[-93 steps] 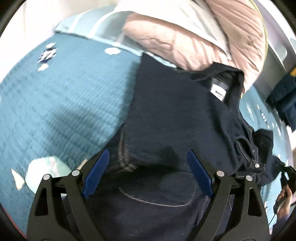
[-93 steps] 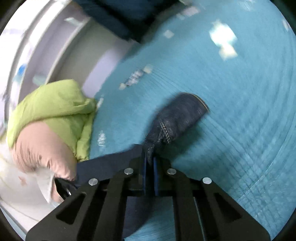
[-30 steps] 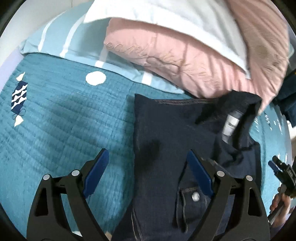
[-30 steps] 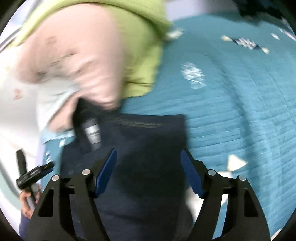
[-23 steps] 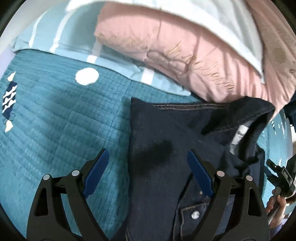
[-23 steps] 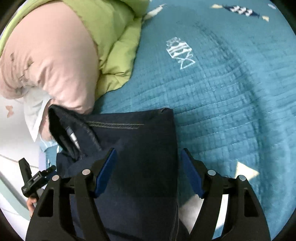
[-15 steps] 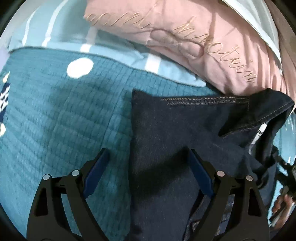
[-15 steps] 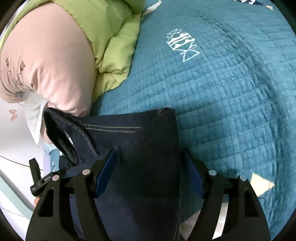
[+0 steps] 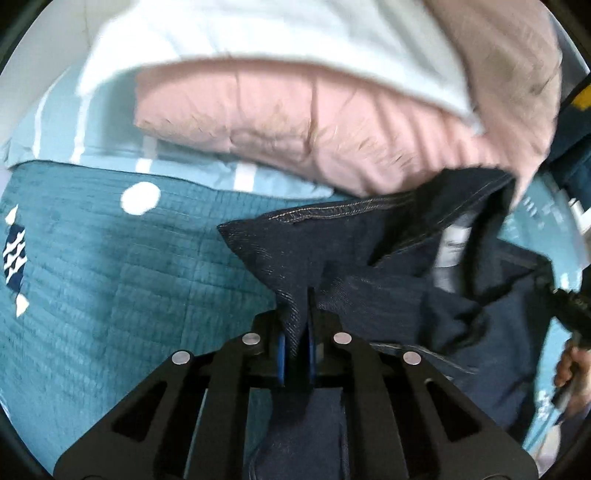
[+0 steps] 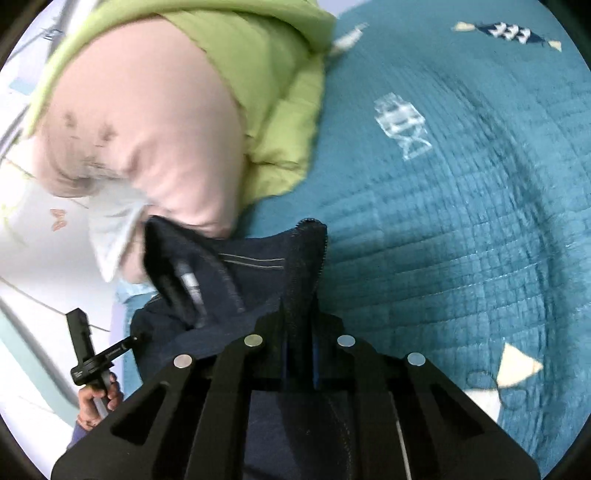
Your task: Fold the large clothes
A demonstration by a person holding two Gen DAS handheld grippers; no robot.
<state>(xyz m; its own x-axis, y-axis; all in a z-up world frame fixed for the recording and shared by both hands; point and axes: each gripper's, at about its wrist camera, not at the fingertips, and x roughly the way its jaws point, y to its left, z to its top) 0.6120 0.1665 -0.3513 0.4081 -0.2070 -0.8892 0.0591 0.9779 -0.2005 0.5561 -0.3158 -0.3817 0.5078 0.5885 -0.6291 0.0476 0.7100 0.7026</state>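
The big dark jeans [image 9: 388, 295] are lying on the blue quilt [image 9: 110, 277], right up against the pile of bedding. Half a second ago both tongs were spread wide over the flat cloth. Now the left gripper [image 9: 297, 343] is being pressed together on the left corner of the jeans, and the right gripper [image 10: 299, 354] is being pressed together on the right corner [image 10: 310, 240]. The cloth between the blue pads is being pinched and bunched up into little peaks, so the near edge is being lifted off the quilt. A new fold is probably being started, and the held end will likely be carried over the rest of the jeans.

Around the jeans, other things are being seen. A pink pillow [image 9: 277, 118] is being squashed under a white one [image 9: 258, 33], and the far edge of the jeans is touching the pink one. A green blanket [image 10: 266, 92] is being heaped beside the same pink bedding in the right view. The pillows could be bumped when the cloth is being raised. A white label [image 9: 452, 247] is showing inside the open waist, where the cloth is being rumpled. That messy part may need to be smoothed. The quilt on both outer sides is lying open, so room is being left there.
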